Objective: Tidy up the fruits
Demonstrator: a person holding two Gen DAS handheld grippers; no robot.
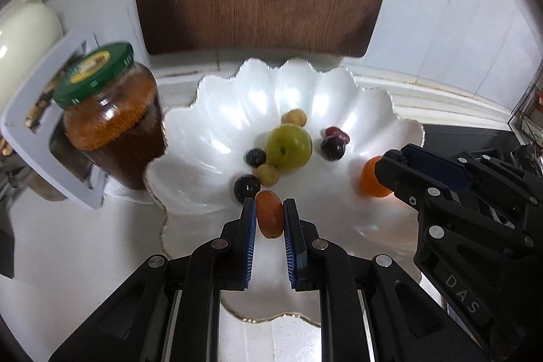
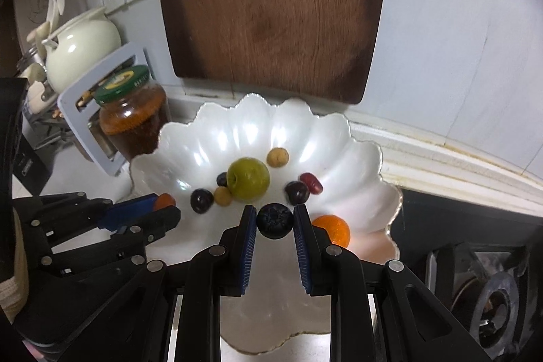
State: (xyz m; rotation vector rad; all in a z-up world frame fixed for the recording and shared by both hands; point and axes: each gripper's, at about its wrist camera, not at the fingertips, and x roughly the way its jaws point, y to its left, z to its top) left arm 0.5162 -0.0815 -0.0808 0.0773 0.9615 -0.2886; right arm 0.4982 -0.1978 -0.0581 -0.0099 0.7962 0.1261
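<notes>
The left gripper (image 1: 269, 219) is clamped on a reddish-orange oval fruit (image 1: 269, 218), held over the 7 o'clock side of the scalloped white bowl (image 1: 217, 97). The right gripper (image 2: 274, 221) is clamped on a dark blueberry (image 2: 275, 221) over the bowl's near edge. Inside the bowl, a green fruit (image 2: 248, 179) lies at the centre, with dark plums (image 2: 201, 200) at its 8 and 3 o'clock, and a small orange (image 2: 334, 229) at 4 o'clock. A green-lidded jar (image 2: 132, 114) stands just beside the bowl at 10 o'clock.

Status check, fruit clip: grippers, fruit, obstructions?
Left gripper shut on reddish grape. Right gripper shut on blueberry. Both over white bowl. Nothing blocking.
</notes>
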